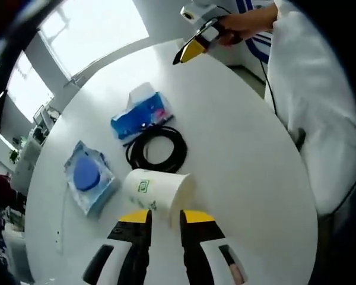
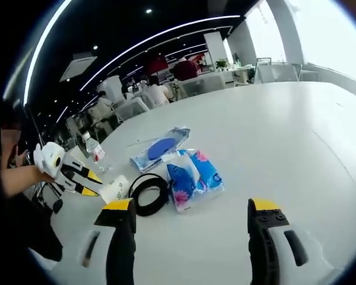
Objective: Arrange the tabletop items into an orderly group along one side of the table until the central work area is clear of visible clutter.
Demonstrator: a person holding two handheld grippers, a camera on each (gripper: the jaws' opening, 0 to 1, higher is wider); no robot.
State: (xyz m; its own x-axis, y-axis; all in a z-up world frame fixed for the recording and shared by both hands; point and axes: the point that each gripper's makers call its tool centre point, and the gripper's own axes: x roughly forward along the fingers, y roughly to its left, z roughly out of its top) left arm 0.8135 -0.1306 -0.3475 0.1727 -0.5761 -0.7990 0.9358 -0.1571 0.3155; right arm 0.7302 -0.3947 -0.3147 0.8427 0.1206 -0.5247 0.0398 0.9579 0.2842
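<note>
A white paper cup (image 1: 157, 190) with a green printed mark lies on its side at lower centre of the left gripper view, its rim facing right. Just above it a black cable (image 1: 156, 148) sits coiled in a flat ring. A blue floral tissue pack (image 1: 142, 115), white tissue sticking out of its top, touches the coil's upper edge. To the left, apart from these, lies a clear flat packet (image 1: 89, 177) holding a blue disc. In the right gripper view the same four sit clustered left of centre on the white bench (image 2: 285, 136), beside a small water bottle (image 2: 97, 154) standing upright.
</note>
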